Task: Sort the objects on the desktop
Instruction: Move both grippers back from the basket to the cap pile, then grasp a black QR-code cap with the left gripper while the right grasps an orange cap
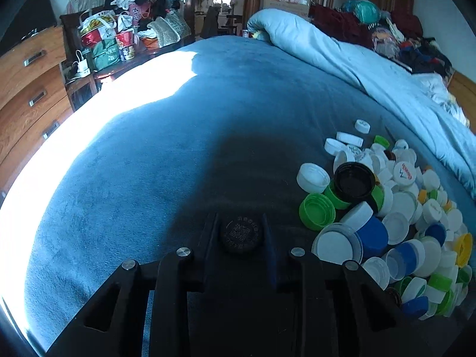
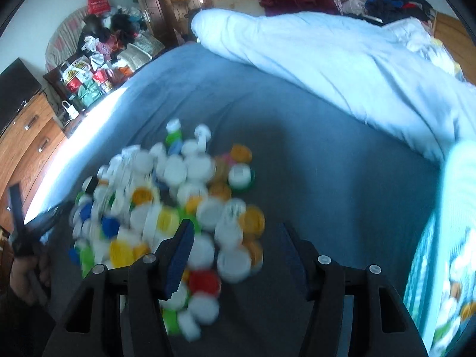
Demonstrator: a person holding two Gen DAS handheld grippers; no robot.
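Left tongs [image 1: 241, 235]: clenched on one black cap [image 1: 241, 236] stamped with a QR code, text unreadable, over the blue bed [image 1: 178, 136]. Right tongs [image 2: 236, 248]: released, nothing between them, above the cap pile [image 2: 178, 202]. Pile: dozens, uncountable; mostly white, several green, blue, yellow, orange, one red.

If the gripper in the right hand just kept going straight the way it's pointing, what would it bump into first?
Most likely the pile of bottle caps on the blue blanket. The right gripper stands open; the pile's right edge lies between its fingers. The picture is blurred, so depth is uncertain.
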